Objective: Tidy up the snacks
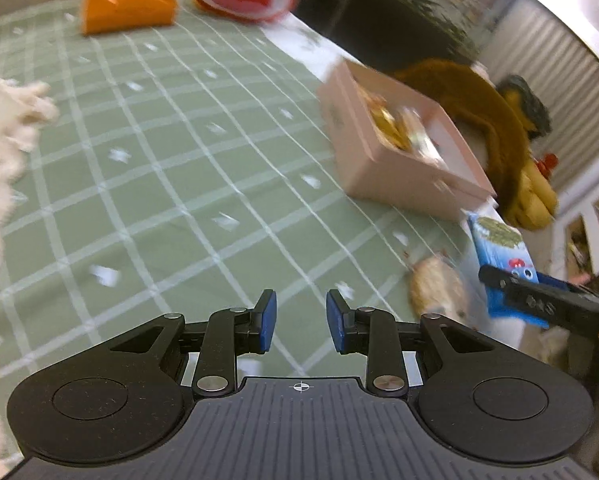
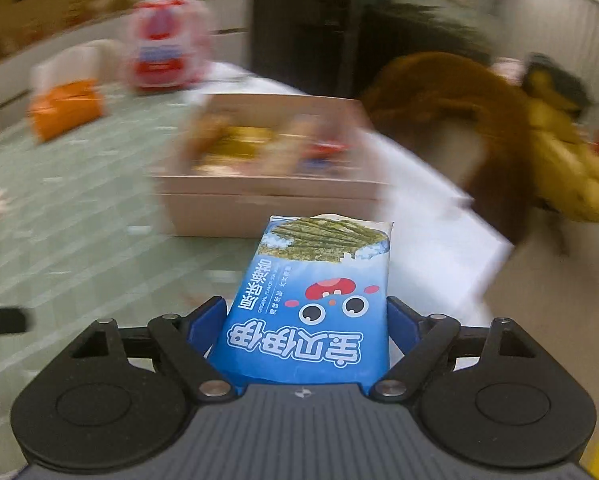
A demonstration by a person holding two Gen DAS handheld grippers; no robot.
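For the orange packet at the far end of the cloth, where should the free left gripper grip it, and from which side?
Probably across the orange packet's raised top ridge, coming from above. It lies flat on the cloth, so the left gripper, open and empty, would find little to pinch from the side.

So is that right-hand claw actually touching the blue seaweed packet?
Touching. In the right wrist view the right gripper has its blue fingers pressed against both sides of the blue seaweed packet, holding it off the table.
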